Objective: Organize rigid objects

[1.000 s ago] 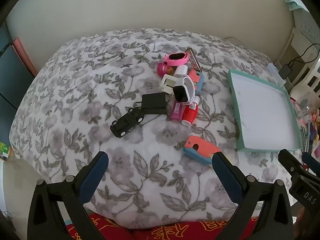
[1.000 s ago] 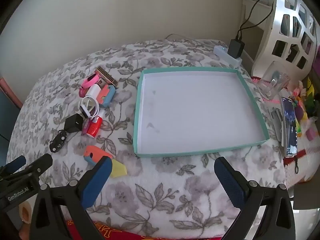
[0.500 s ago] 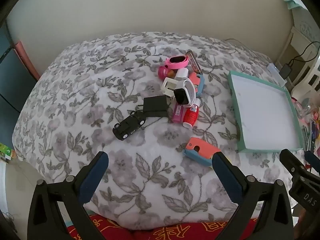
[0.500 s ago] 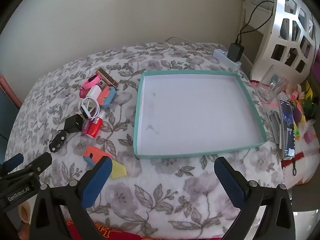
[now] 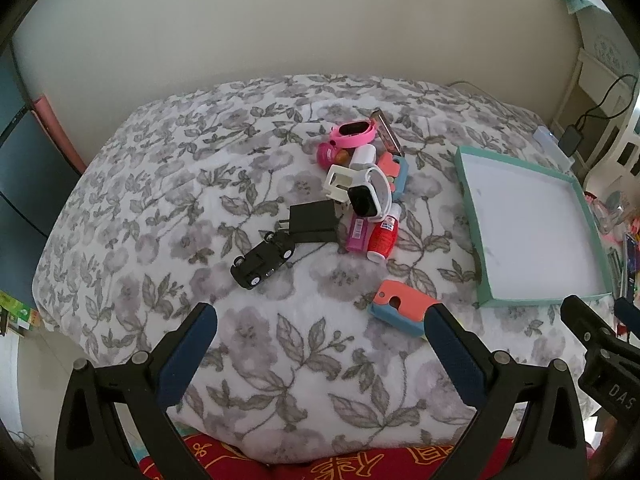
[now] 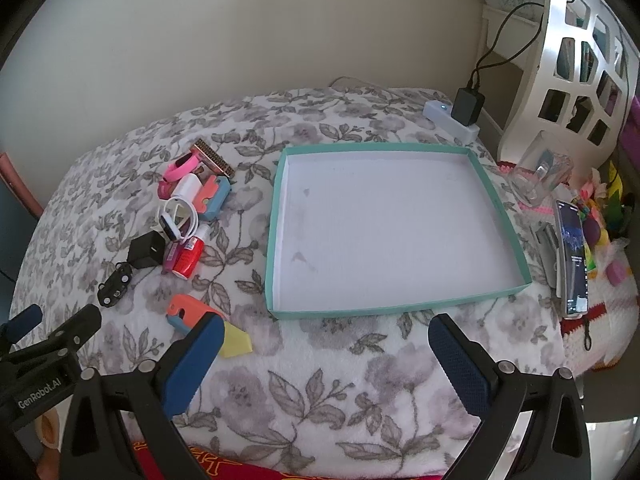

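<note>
A pile of small objects lies on the floral blanket: a black toy car [image 5: 262, 260], a black charger [image 5: 314, 222], a white smartwatch [image 5: 366, 198], a red bottle [image 5: 383, 238], a pink band [image 5: 354, 134] and an orange-and-blue case [image 5: 402, 306]. An empty teal tray [image 6: 276, 216] sits to their right, also in the left wrist view [image 5: 470, 208]. My left gripper [image 5: 320, 328] is open and empty, just short of the orange case. My right gripper [image 6: 326, 340] is open and empty, in front of the tray's near rim. A yellow piece [image 6: 236, 340] lies by the right gripper's left finger.
A white power strip [image 6: 452, 122] with a black plug sits behind the tray. A phone [image 6: 574, 258], a clear cup [image 6: 540, 174] and bright clutter lie right of the tray. A white lattice chair [image 6: 580, 60] stands at the far right. The wall is behind the bed.
Both grippers have drawn back and risen slightly, so the bed and objects look a little smaller. Nothing on the blanket has moved. Both stay open.
</note>
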The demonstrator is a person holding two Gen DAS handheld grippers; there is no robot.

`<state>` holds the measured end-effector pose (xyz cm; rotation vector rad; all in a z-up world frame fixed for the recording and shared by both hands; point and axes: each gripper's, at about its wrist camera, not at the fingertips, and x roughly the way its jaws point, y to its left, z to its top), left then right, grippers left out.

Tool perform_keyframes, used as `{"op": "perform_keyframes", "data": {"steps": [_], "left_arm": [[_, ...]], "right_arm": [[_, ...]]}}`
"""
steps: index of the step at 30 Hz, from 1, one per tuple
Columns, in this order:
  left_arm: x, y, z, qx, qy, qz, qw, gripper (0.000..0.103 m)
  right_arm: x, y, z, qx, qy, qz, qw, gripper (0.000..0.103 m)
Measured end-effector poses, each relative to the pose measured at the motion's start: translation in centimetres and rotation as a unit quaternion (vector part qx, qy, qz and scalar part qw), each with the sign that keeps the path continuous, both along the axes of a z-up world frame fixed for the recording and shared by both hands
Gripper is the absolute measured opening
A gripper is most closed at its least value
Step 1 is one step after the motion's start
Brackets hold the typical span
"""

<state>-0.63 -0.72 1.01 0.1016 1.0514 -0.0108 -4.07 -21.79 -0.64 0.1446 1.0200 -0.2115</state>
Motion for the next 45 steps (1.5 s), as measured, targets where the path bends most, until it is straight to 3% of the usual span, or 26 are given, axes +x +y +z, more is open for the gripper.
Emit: {"op": "perform_keyframes", "data": {"steps": [45], "left_arm": [[-0.01, 0.00, -0.39, 0.008, 0.006, 0.004, 0.9999, 0.103]], "right_arm": [[-0.02, 0.15, 0.03, -0.005, -0.002, -0.001, 1.000, 0.103]]}}
